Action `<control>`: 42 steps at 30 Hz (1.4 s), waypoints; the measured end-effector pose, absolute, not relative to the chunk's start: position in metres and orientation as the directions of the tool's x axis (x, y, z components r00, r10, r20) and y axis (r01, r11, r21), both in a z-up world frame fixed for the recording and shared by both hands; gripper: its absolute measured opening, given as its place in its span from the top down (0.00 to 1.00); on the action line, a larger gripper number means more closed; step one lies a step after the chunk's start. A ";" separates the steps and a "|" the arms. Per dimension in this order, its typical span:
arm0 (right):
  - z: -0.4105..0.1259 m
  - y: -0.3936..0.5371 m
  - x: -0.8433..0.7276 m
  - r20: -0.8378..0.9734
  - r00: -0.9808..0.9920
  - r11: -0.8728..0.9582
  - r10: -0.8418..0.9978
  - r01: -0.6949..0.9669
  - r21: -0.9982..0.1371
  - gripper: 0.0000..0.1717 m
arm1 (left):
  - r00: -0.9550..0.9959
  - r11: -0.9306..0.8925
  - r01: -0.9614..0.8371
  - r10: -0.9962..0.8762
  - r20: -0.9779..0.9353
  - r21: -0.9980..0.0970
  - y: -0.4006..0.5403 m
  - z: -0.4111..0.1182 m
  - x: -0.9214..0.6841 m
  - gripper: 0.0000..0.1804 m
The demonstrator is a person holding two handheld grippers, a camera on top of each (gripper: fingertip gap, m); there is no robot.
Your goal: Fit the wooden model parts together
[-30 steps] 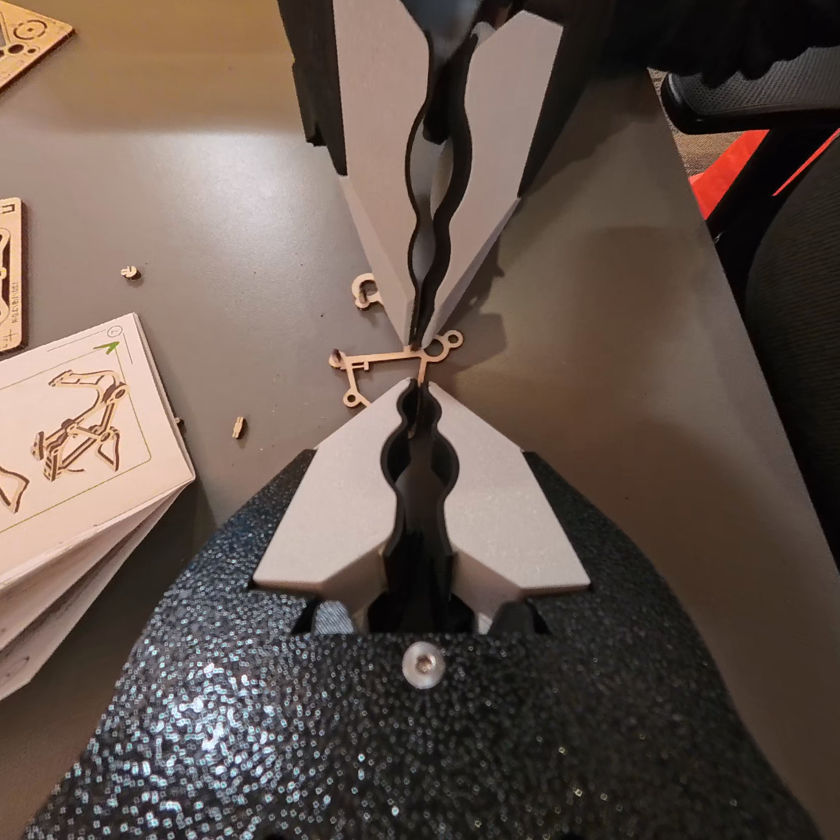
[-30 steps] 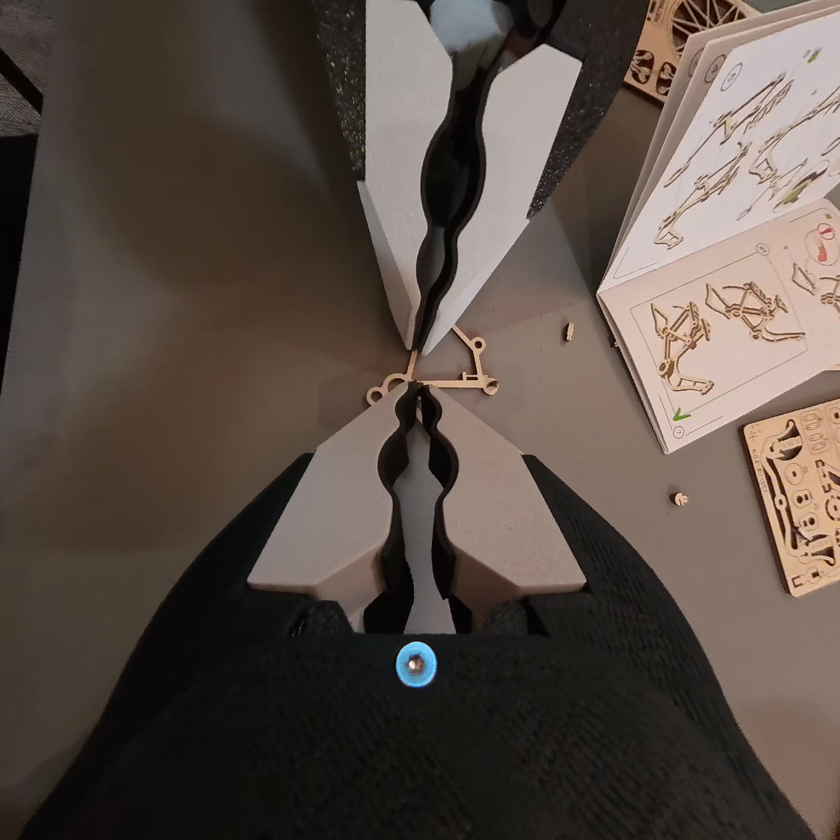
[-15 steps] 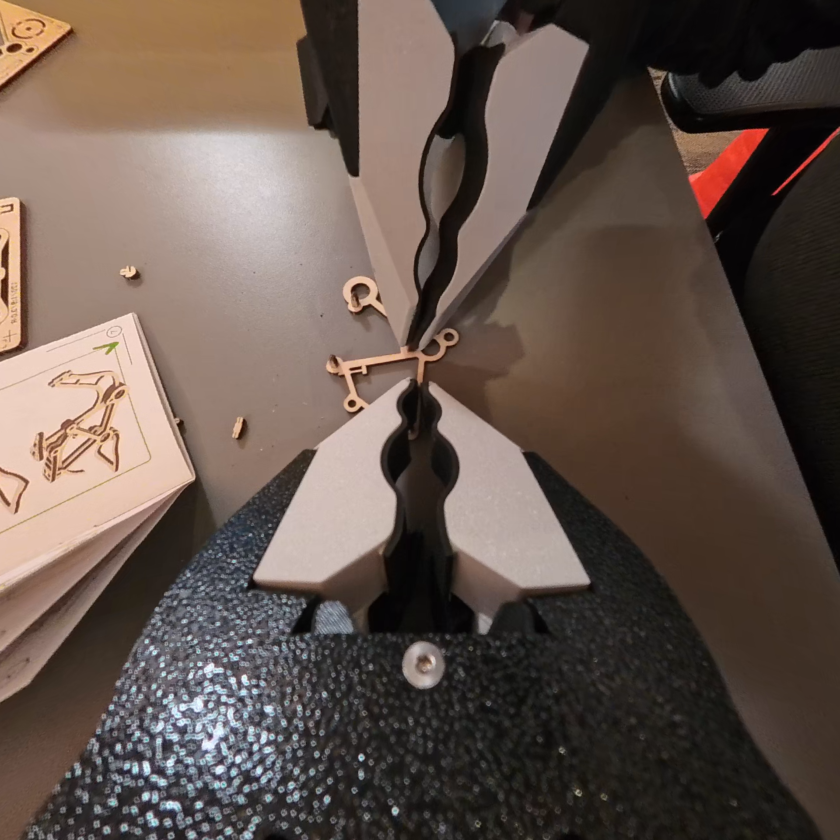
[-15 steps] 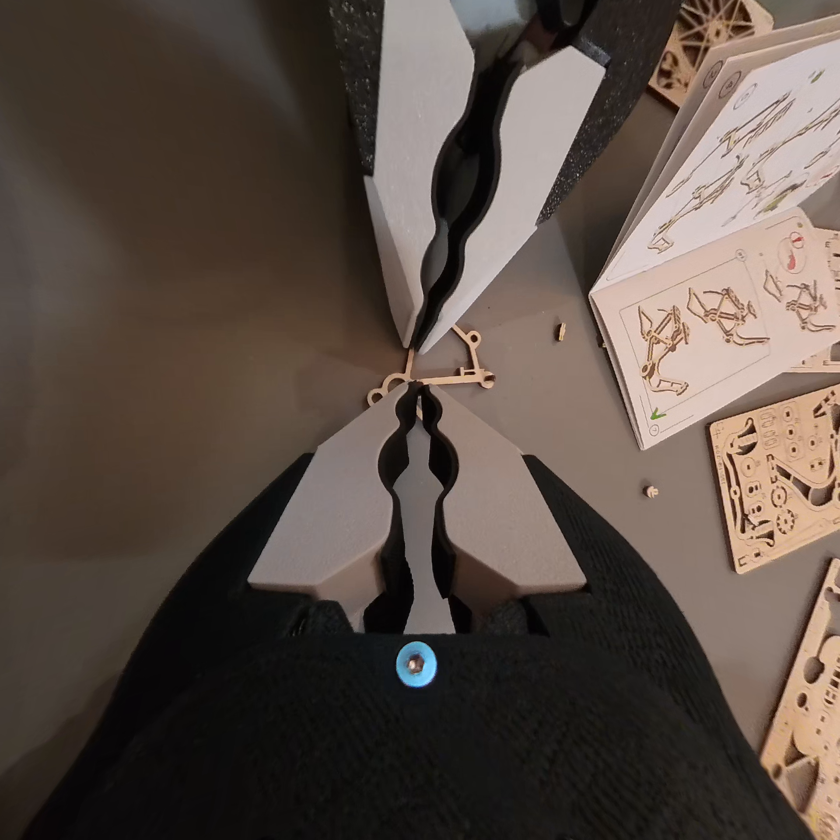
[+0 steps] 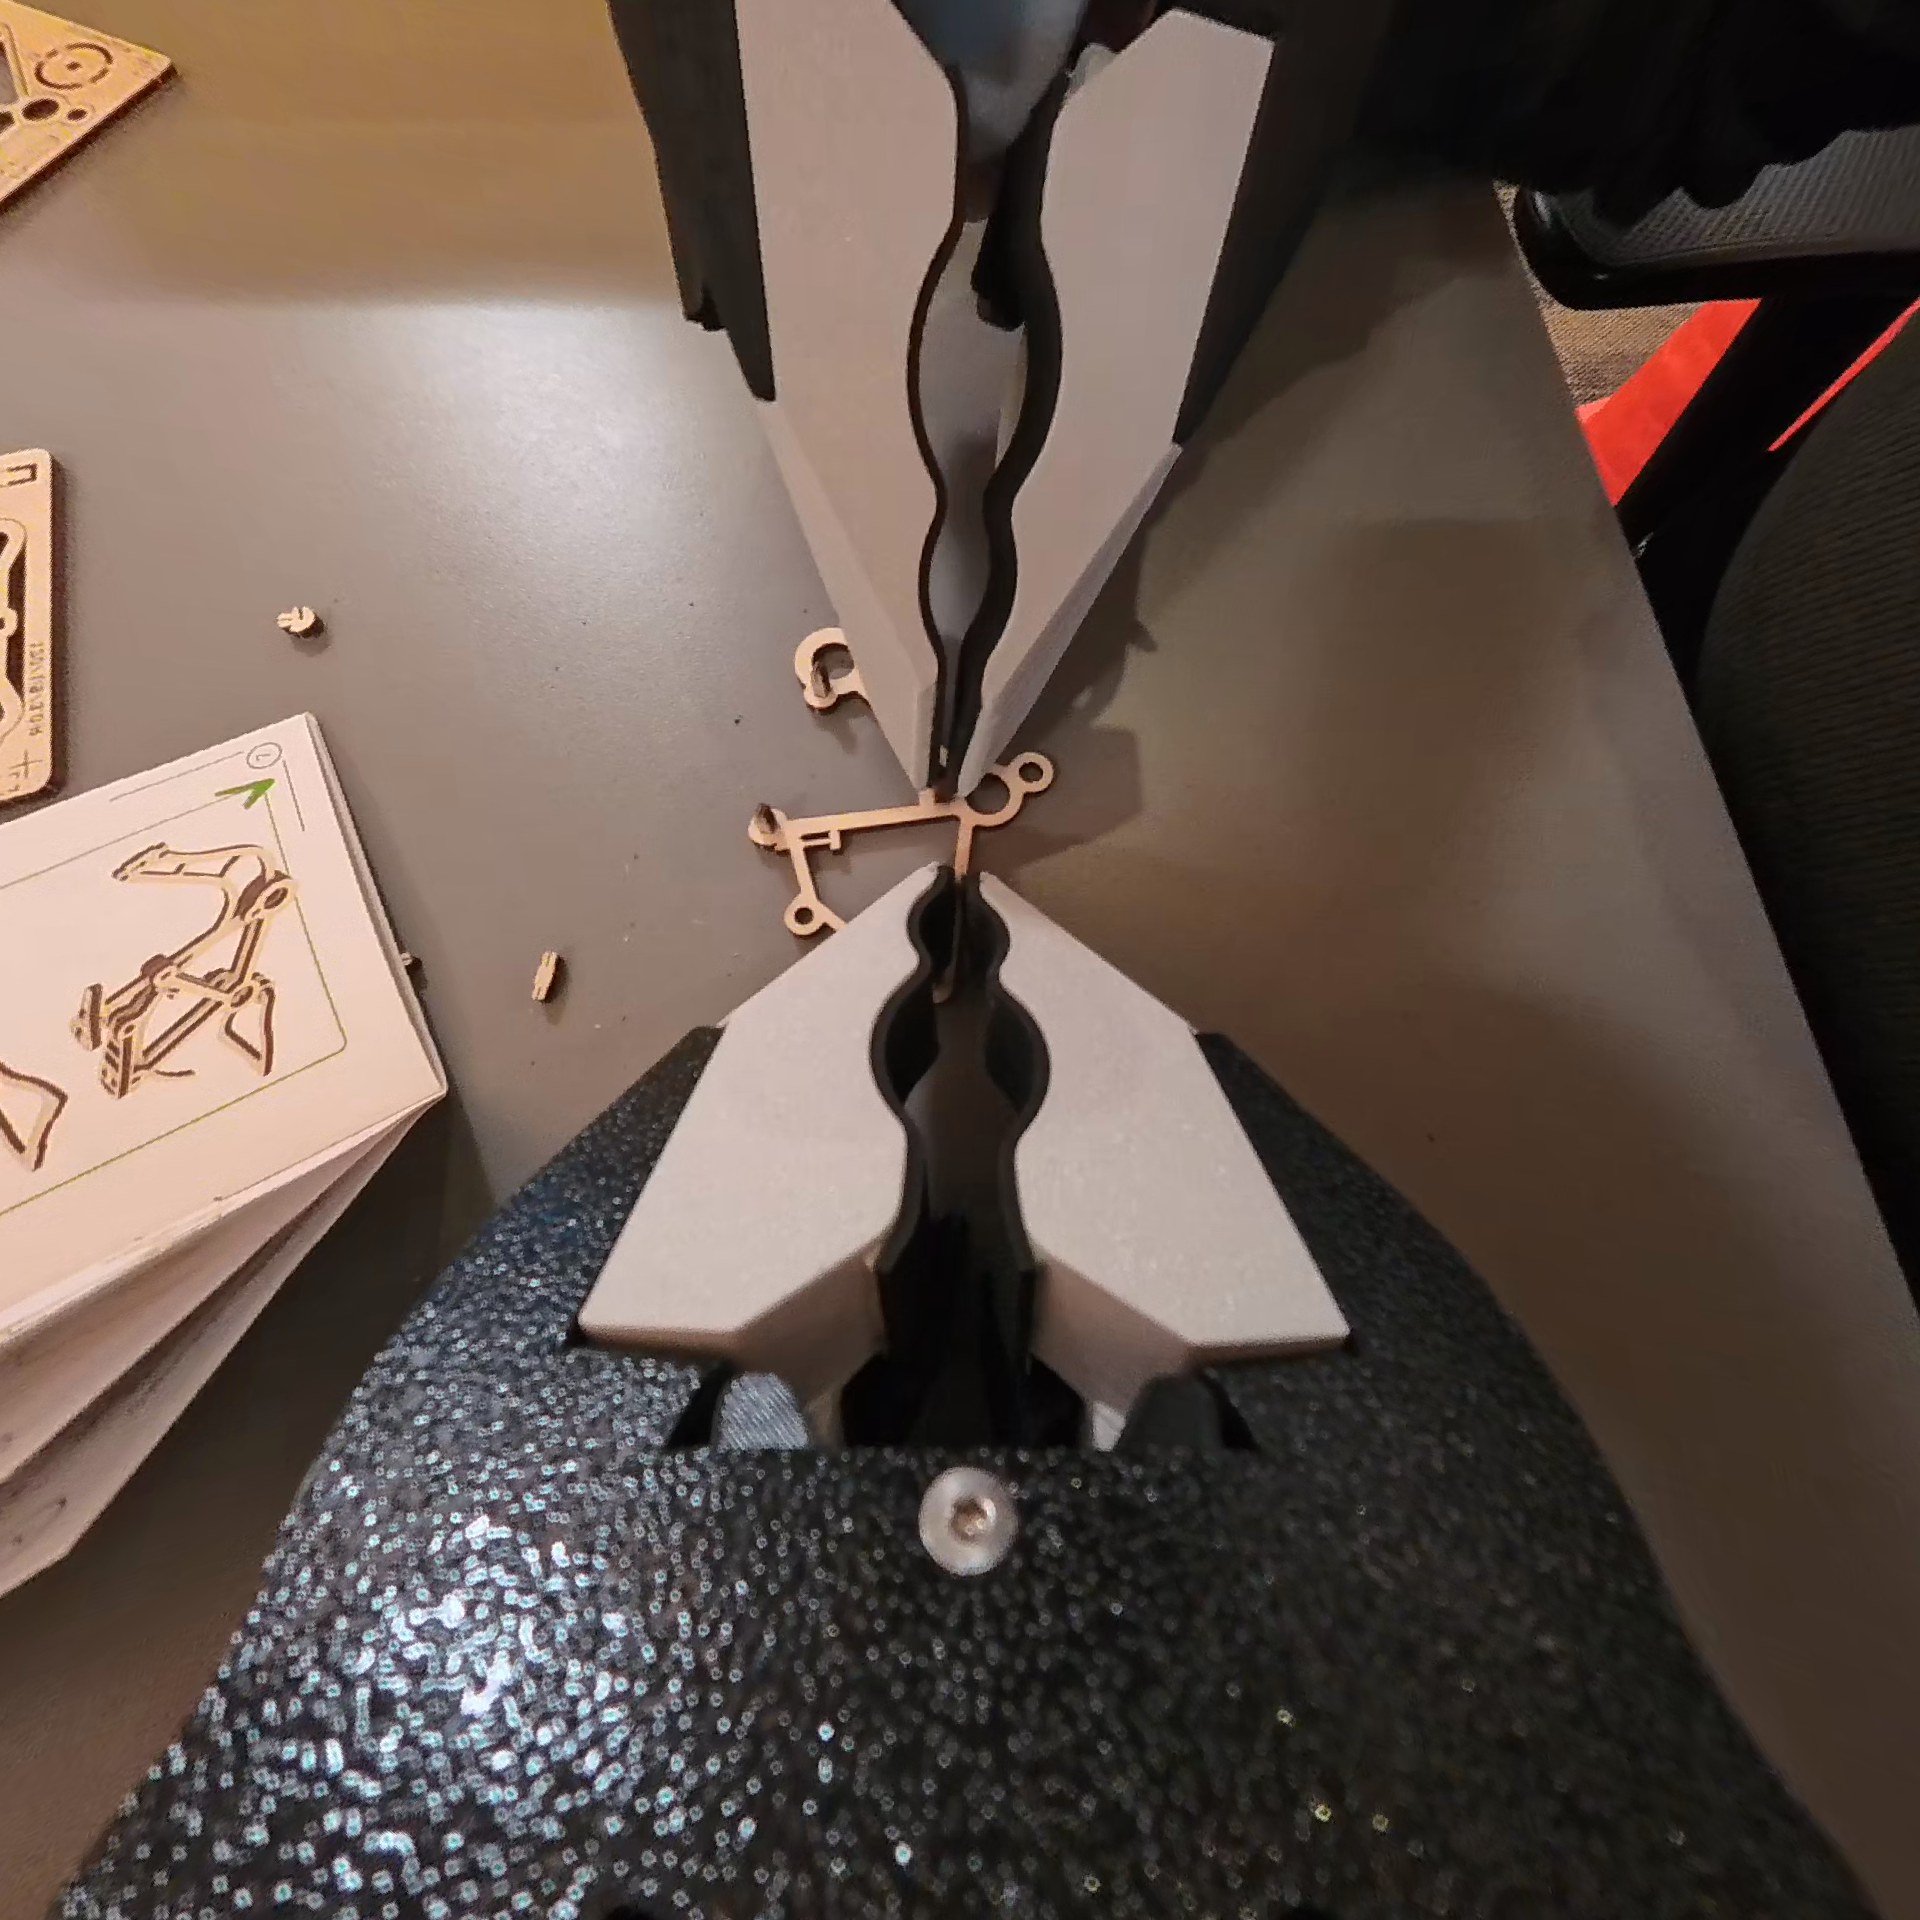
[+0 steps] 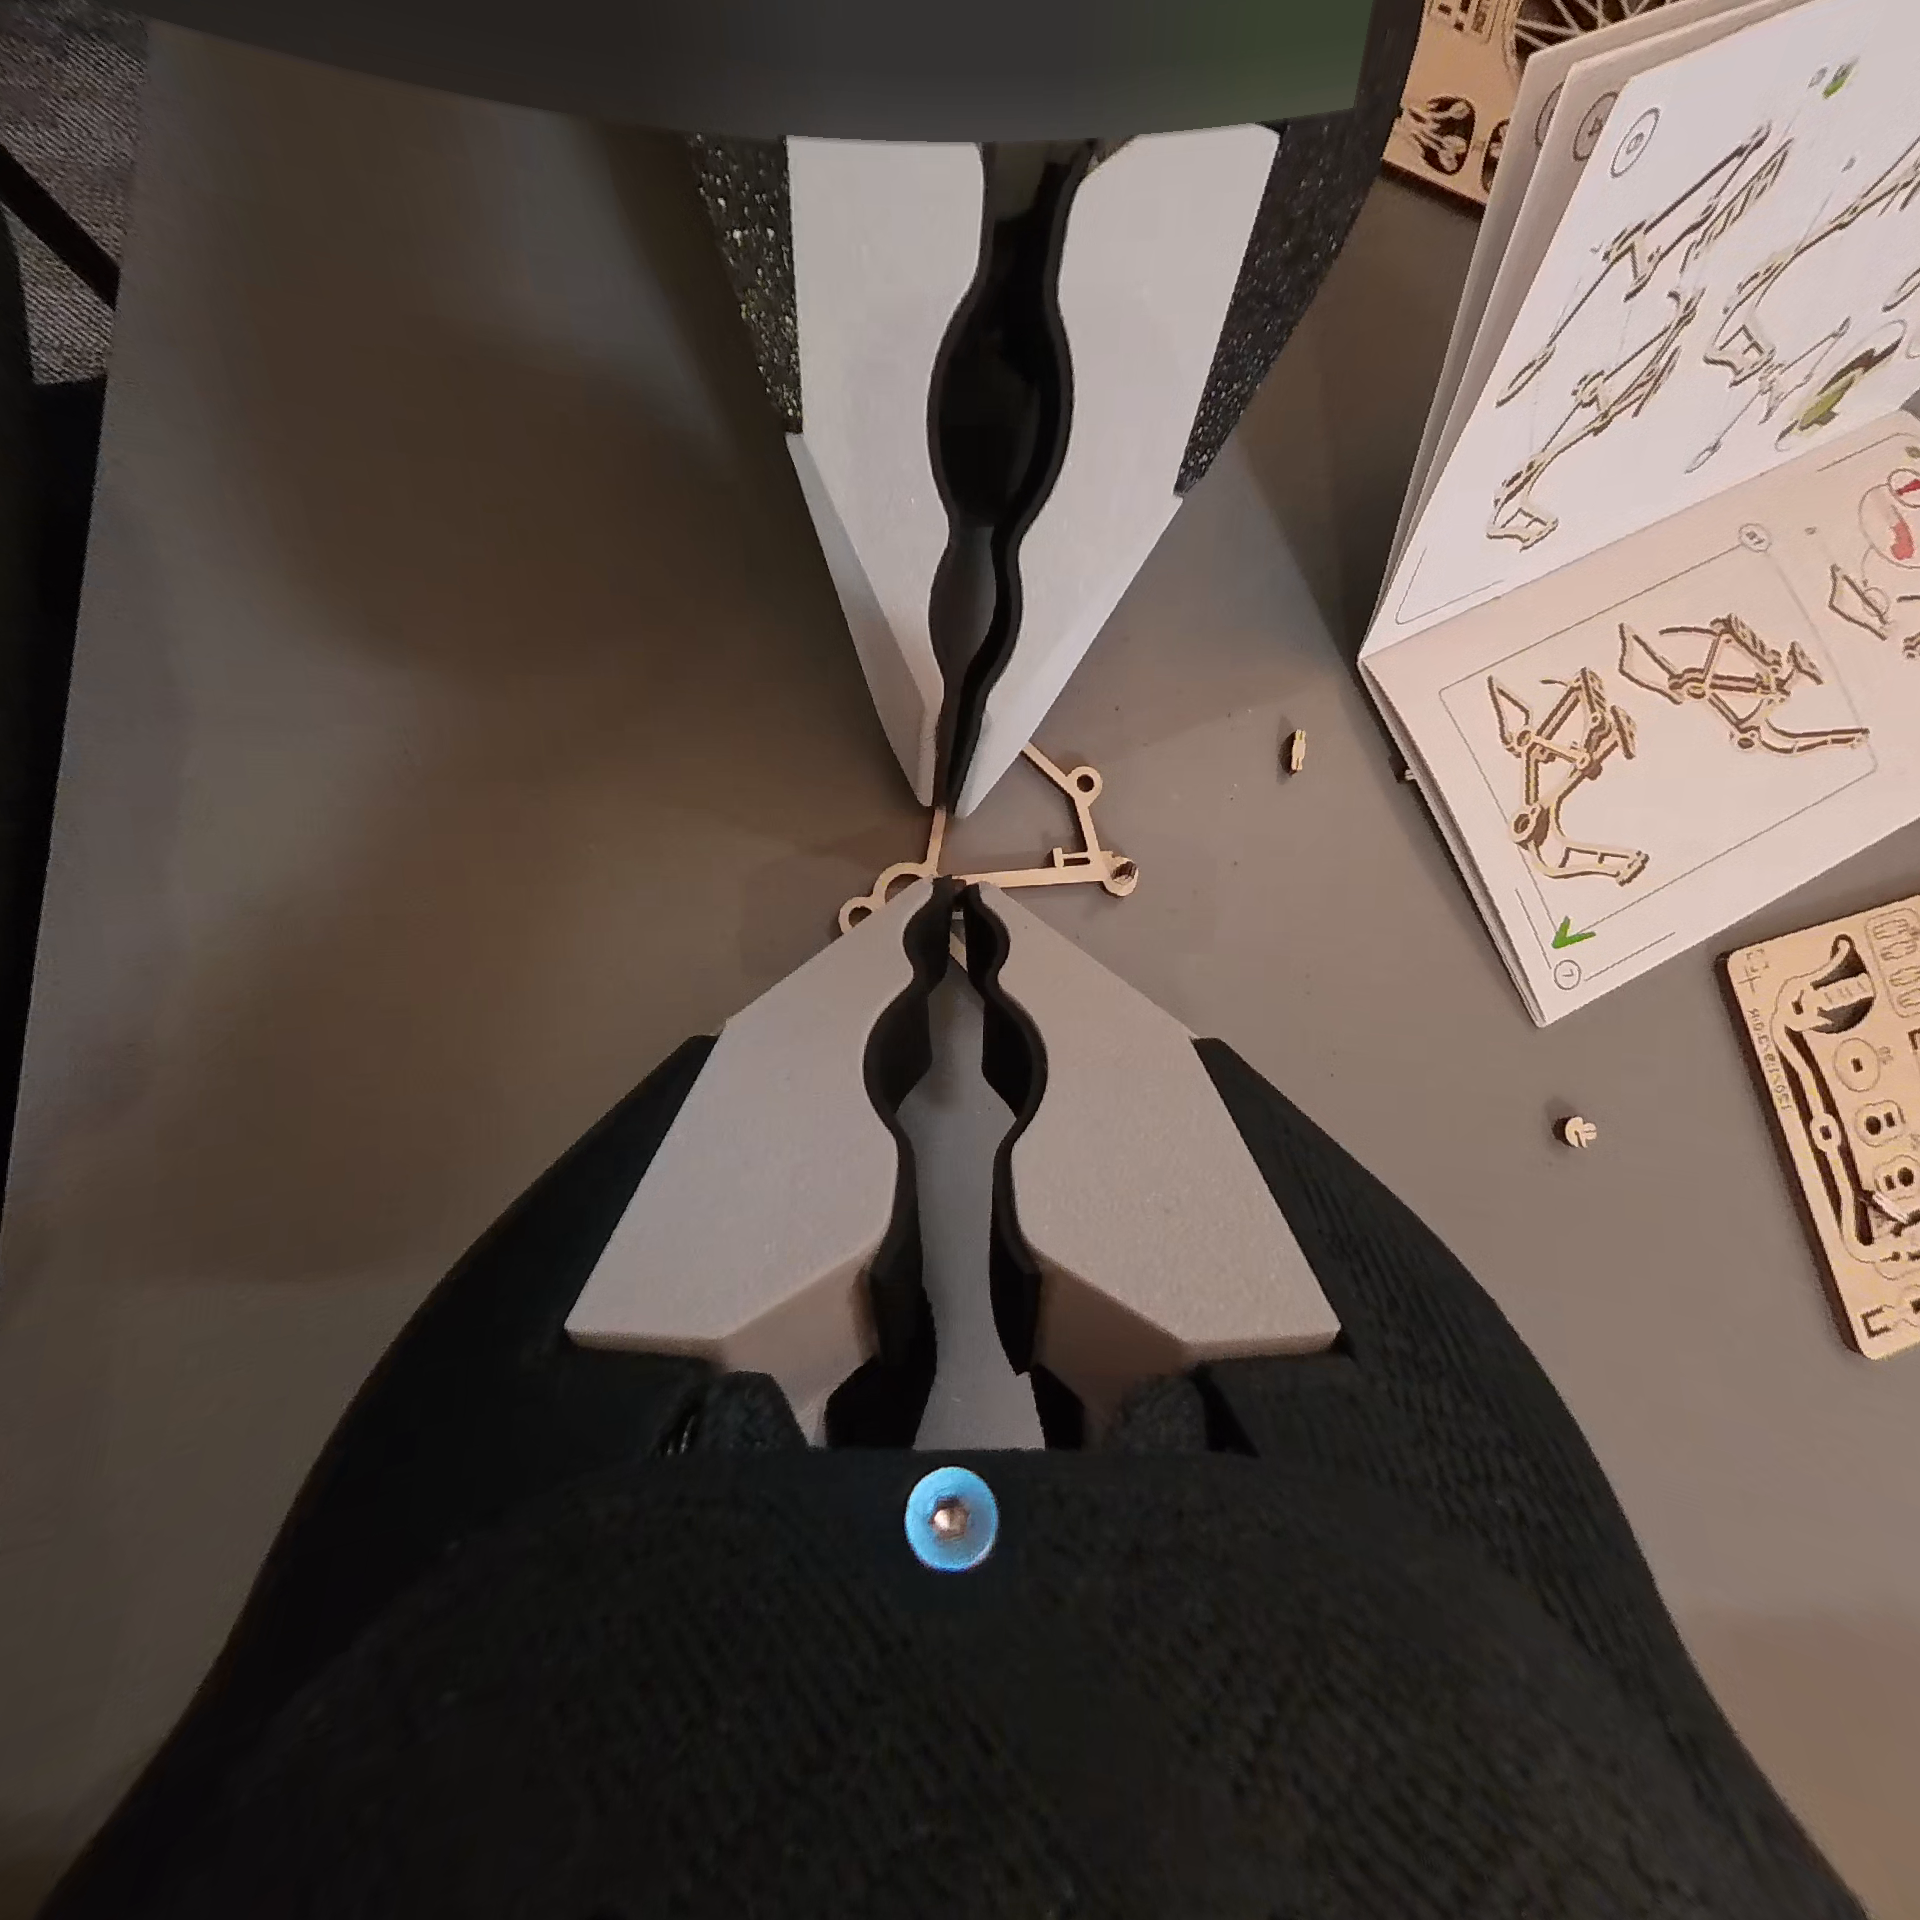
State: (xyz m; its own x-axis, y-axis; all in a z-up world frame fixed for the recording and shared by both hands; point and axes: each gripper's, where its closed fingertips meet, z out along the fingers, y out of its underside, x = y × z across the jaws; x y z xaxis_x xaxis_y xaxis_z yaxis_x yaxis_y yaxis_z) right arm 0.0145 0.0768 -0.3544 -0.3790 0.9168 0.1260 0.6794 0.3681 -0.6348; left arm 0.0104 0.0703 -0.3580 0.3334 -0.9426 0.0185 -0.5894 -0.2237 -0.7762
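Observation:
A thin wooden frame part (image 5: 862, 821), with a long bar, small rings and a slanted leg, hangs between my two grippers just above the grey table (image 5: 468, 468). My left gripper (image 5: 951, 888) is shut on the frame's short strut, which runs in between its pads. My right gripper (image 5: 945, 784) comes in from the far side, tip to tip with the left, and is shut on the bar's upper edge. In the right wrist view the frame (image 6: 1039, 876) spreads to the right of my right gripper (image 6: 951, 883), and the left gripper (image 6: 943, 805) pinches the strut from above.
A loose hook-shaped wooden part (image 5: 826, 675) lies behind the frame. Small pegs (image 5: 301, 620) (image 5: 545, 977) lie to the left. An open instruction booklet (image 5: 156, 935) and wooden part sheets (image 5: 62, 94) (image 6: 1829, 1143) lie at the sides. The table edge and a chair (image 5: 1787, 831) are on the right. My left and right fingertips are right by each other.
The right gripper tilted sideways and came back upright, turning the frame slightly. Both grippers stayed shut on the frame, which kept its place between the tips.

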 end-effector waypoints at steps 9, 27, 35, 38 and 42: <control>-0.357 0.076 0.013 0.075 -0.374 0.327 0.924 0.677 -0.660 0.96 | 0.334 -0.224 -0.586 -0.942 0.020 -0.779 0.070 -0.358 0.010 1.00; -0.353 0.076 0.014 0.084 -0.374 0.328 0.924 0.659 -0.676 1.00 | 0.333 -0.224 -0.591 -0.943 0.019 -0.775 0.070 -0.358 0.010 1.00; -0.355 0.077 0.015 0.212 -0.399 0.448 0.892 0.720 -0.529 1.00 | 0.328 -0.225 -0.593 -0.944 0.023 -0.773 0.070 -0.358 0.011 1.00; -0.356 0.077 0.015 0.263 -0.407 0.485 0.875 0.740 -0.466 1.00 | 0.328 -0.223 -0.593 -0.945 0.021 -0.773 0.070 -0.358 0.011 1.00; -0.356 0.077 0.015 0.210 -0.395 0.446 0.894 0.747 -0.494 1.00 | 0.328 -0.223 -0.594 -0.944 0.021 -0.773 0.070 -0.358 0.011 1.00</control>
State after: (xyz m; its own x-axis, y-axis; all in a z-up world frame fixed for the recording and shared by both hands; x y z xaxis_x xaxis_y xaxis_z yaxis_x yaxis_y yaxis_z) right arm 0.0147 0.0773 -0.3556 -0.3950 0.8944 0.2099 0.7466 0.4457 -0.4939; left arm 0.0106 0.0703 -0.3584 0.3283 -0.9443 0.0207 -0.5936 -0.2234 -0.7731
